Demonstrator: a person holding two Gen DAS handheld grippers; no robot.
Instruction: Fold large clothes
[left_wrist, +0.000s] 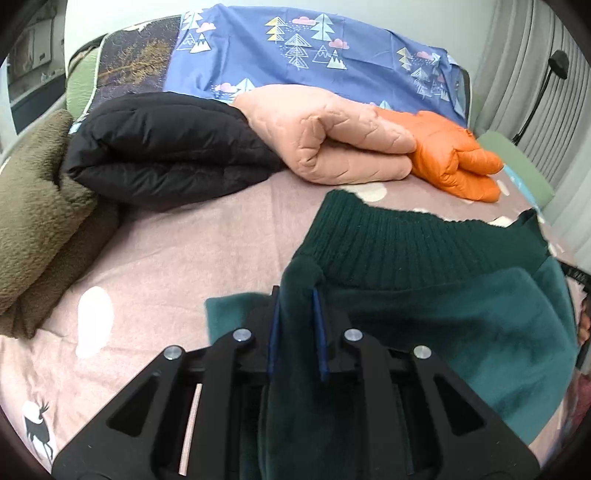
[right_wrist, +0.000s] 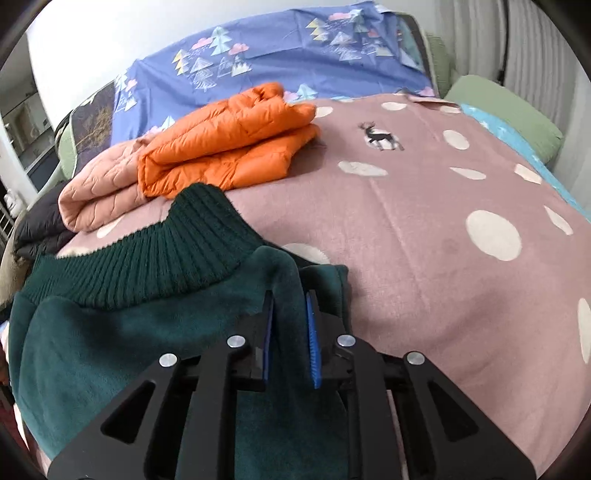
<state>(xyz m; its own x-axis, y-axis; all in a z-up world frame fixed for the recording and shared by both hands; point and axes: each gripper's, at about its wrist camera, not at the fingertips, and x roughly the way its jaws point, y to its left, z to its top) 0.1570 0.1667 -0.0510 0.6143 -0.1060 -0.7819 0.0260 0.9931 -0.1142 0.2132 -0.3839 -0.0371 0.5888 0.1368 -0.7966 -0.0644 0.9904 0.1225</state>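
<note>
The dark green fleece sweater (left_wrist: 461, 325) with a ribbed knit collar lies on the pink dotted bedsheet (right_wrist: 424, 229) in front of me. I see no readable writing. My left hand-held gripper (left_wrist: 298, 295) pinches one fold of its fleece; my right hand-held gripper (right_wrist: 290, 299) pinches another.

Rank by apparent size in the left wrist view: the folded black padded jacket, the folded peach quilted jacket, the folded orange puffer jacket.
1. Folded black padded jacket
2. Folded peach quilted jacket
3. Folded orange puffer jacket
The orange one lies toward the fisheye edge, so its true size is unsure.
</note>
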